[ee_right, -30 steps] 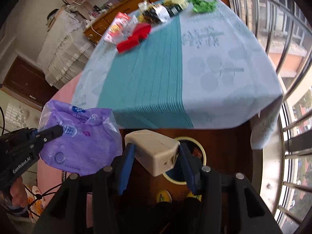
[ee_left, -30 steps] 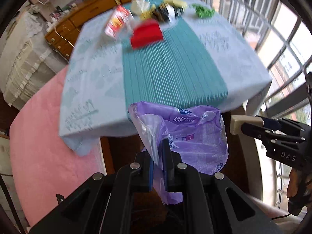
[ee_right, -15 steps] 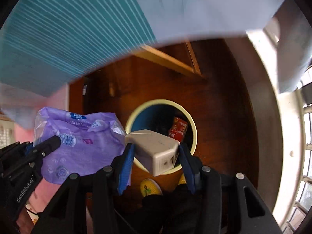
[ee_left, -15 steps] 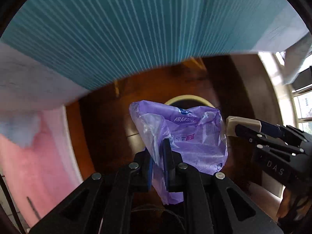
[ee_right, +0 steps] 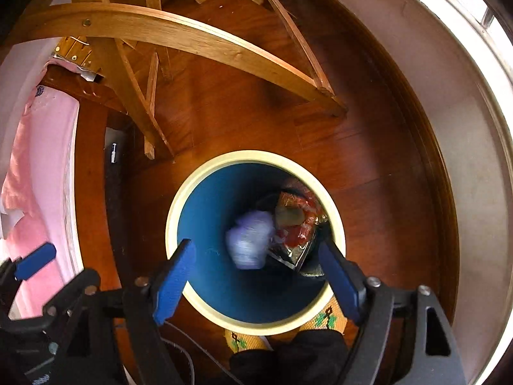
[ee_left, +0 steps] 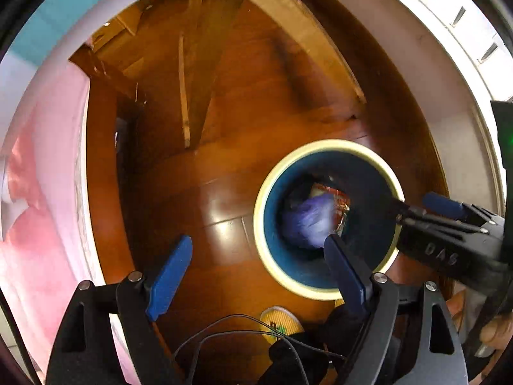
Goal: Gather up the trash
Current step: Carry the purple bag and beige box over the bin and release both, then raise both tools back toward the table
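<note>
Over the bin point(ee_right: 205, 205) on the wooden floor point(ee_right: 368, 173), both grippers point down with nothing between their fingers; the left gripper point(ee_left: 253, 266) has just spread its blue fingers point(ee_left: 168, 277) wide, one of them over the bin's cream rim, and the right gripper point(ee_right: 256, 263) has just opened likewise, its fingers astride the bin's mouth; inside the bin lies a purple bag point(ee_right: 250, 240), blurred, beside a red-and-silver wrapper point(ee_right: 296, 224); the pale box is not clearly made out in either view. By its look the bag is thin plastic film, light, soft and slick, likely to crumple and slide rather than hold a shape; should it need taking up again, a pinch on a bunched fold or its edge would probably serve better than a grip across its body. The wrapper looks crinkly and as light. A person's slippers point(ee_right: 330, 319) show at the bin's near side, under the wooden bench frame point(ee_right: 179, 37).
</note>
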